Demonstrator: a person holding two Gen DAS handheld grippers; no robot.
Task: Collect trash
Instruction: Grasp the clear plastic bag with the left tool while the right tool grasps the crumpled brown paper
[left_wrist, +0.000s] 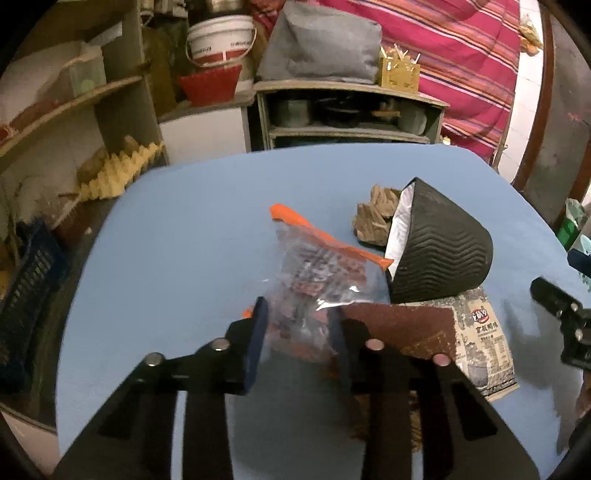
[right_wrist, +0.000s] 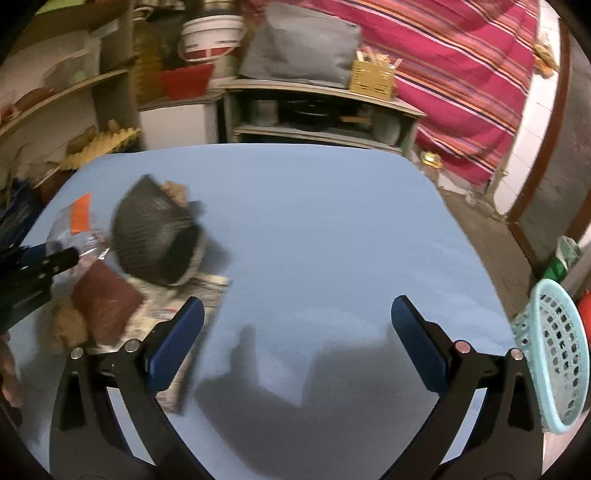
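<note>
The left hand-held gripper (left_wrist: 297, 328) is narrowed, and the lower part of a clear plastic zip bag with an orange seal strip (left_wrist: 321, 269) is clamped between its blue pads. The right hand-held gripper (right_wrist: 297, 339) is spread wide, with nothing between its fingers, and is held over a bare part of the blue-covered bench (right_wrist: 332, 229).

On the bench, a black ribbed bowl-shaped container with a white lining (left_wrist: 439, 247) is seen lying on its side. A crumpled brown paper wad (left_wrist: 376, 214) is located at its mouth, and a printed paper snack packet (left_wrist: 480, 339) lies partly under it, with a dark reddish-brown flat sheet (left_wrist: 402, 328) beside the packet.

Shelving, a white bucket (left_wrist: 221, 38) and a red striped cloth (left_wrist: 461, 55) are visible behind the bench. A light-blue perforated plastic basket (right_wrist: 554, 354) is seen at the bench's right edge, just right of the right hand-held gripper; the trash pile lies to that gripper's left.
</note>
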